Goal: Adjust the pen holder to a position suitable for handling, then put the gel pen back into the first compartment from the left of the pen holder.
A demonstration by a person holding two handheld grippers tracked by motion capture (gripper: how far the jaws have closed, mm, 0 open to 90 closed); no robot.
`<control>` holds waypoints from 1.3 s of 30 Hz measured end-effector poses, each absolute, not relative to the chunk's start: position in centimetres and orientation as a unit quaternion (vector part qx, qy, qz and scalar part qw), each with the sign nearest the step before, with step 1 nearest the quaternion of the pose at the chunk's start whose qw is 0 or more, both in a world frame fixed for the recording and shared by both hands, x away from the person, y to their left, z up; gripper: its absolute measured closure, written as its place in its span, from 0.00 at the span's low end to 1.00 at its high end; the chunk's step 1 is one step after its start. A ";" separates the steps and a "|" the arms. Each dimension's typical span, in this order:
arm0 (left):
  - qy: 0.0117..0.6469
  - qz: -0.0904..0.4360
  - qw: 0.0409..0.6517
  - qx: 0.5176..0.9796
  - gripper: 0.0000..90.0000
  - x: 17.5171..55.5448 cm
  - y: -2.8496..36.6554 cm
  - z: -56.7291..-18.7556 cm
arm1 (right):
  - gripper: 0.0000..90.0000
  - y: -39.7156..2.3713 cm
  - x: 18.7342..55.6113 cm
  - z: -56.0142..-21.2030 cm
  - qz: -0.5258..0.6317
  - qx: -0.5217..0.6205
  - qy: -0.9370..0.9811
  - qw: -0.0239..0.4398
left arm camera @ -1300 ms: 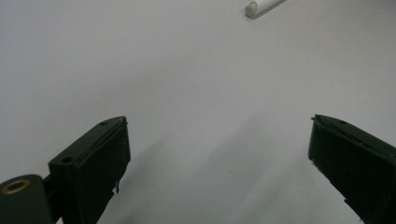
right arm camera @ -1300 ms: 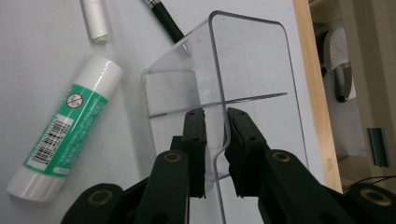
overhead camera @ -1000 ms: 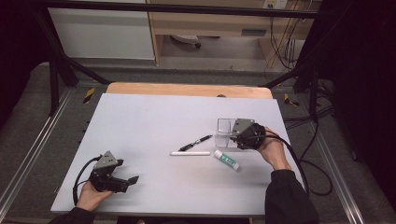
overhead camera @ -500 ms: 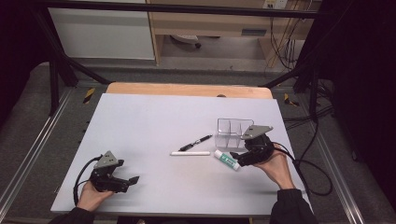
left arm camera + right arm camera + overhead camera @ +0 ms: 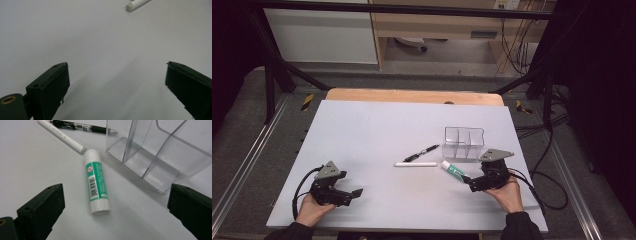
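Right claw low over the tabletop, jaws just spread wide with nothing between them, glue stick lying flat just ahead, beside the clear organizer. Left claw rests near-left, open and empty.

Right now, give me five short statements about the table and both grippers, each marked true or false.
1. The glue stick lies flat on the table. True.
2. The right gripper is clamped on the glue stick. False: its jaws stand open, having just opened, the stick ahead of them, untouched.
3. The clear organizer holds the black pen. False: its compartments are empty; the pen lies on the table.
4. The white marker lies beside the black pen. True.
5. The left gripper holds the marker. False: it is open and empty.
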State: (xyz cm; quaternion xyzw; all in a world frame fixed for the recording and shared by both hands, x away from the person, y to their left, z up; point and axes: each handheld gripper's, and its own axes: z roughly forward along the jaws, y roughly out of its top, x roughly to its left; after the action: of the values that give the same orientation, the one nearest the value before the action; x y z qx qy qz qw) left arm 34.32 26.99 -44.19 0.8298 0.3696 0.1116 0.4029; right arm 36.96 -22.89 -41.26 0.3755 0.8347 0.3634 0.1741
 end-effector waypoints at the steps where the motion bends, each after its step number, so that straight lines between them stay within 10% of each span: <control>1: 0.368 0.111 0.402 0.831 0.06 34.4 26.9 -44.1 | 0.02 -23.3 36.7 -41.9 0.367 0.378 0.833 0.166; 39: 0.349 0.111 0.380 0.849 0.07 39.3 17.4 -39.6 | 0.01 -25.0 35.0 -43.9 0.378 0.392 0.824 0.159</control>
State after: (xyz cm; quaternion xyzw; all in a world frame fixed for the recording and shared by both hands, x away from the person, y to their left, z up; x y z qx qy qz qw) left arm 39.34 17.43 -39.64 0.8494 0.3492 0.1106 0.3800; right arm 35.02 -24.99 -43.85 0.3923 0.8235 0.3777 0.1590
